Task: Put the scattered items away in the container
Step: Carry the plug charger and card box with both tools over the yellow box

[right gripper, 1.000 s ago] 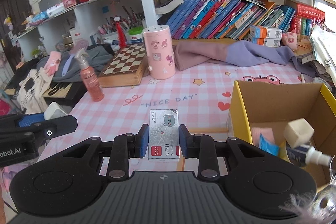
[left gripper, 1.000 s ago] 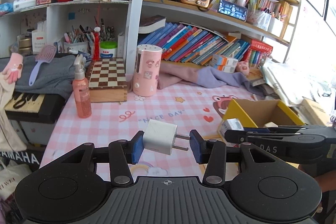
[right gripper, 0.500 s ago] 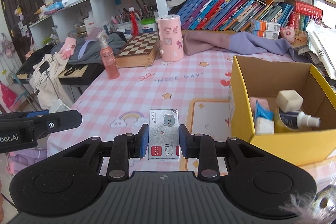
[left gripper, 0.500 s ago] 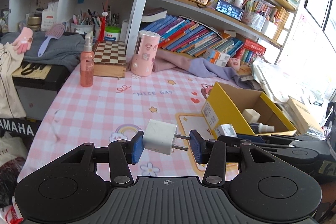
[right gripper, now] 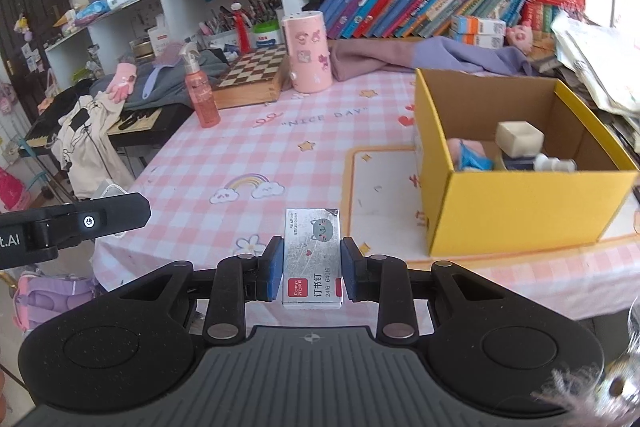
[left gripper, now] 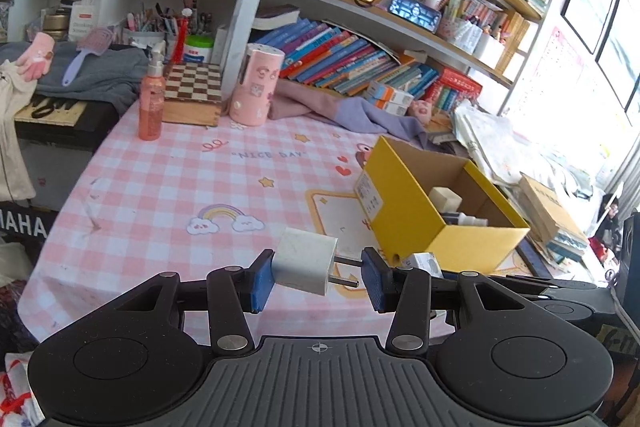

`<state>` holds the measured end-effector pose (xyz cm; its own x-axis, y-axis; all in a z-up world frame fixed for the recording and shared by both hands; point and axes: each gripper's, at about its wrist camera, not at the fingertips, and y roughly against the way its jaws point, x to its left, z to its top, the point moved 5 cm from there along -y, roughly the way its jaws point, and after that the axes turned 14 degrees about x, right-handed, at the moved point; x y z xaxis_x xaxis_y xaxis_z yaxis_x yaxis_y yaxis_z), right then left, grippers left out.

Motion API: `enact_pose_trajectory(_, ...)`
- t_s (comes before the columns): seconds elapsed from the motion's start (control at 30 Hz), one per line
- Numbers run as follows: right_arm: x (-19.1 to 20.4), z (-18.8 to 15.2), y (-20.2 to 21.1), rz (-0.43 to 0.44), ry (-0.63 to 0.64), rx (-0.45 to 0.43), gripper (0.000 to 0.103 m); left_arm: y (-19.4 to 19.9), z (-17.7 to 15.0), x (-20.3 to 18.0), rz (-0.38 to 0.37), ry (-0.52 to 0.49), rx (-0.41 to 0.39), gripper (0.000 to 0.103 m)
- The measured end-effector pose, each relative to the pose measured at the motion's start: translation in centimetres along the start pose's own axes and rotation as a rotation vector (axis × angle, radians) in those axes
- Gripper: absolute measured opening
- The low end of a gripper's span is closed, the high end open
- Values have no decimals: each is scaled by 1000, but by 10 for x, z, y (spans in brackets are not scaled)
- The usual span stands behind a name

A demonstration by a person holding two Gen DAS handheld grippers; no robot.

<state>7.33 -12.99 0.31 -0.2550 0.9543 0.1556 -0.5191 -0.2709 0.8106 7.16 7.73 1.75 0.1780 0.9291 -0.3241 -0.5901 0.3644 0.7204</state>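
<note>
The left gripper [left gripper: 318,274] pinches a white square wall charger [left gripper: 306,265] between its fingers; the right gripper [right gripper: 312,271] clamps a silver staple box [right gripper: 312,257]. The yellow cardboard box [right gripper: 524,203] sits at two o'clock on the pink checked counter [right gripper: 240,155].

We look forward and down from both wrists; each view shares the desk [left gripper: 180,163] and yellow box [right gripper: 520,203].

Left gripper [left gripper: 318,277] body: we see black plastic, ribbed centre plate, crosshair mark.
Left fingers [left gripper: 262,279]: blue pads, silver pivot screws.
Right gripper [right gripper: 308,275]: same build, blue pads, white "t.AI" lettering on the far-left unit.
</note>
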Motion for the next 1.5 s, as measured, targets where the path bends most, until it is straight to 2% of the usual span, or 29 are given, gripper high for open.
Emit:
enact_pose_trajectory(0.87,-71,-50,33,-130,-202,37,28,-42,-13,-71,-161,-144,126,45)
enact_pose_trajectory(1.17,-108,-58,42,-151,-269,33,28,-61,-11,-108,-191,-202,159,45)
enact_pose_trajectory(1.5,-147,-49,45,-139,-290,22,28,-80,0,-141,-184,-228,168,45)
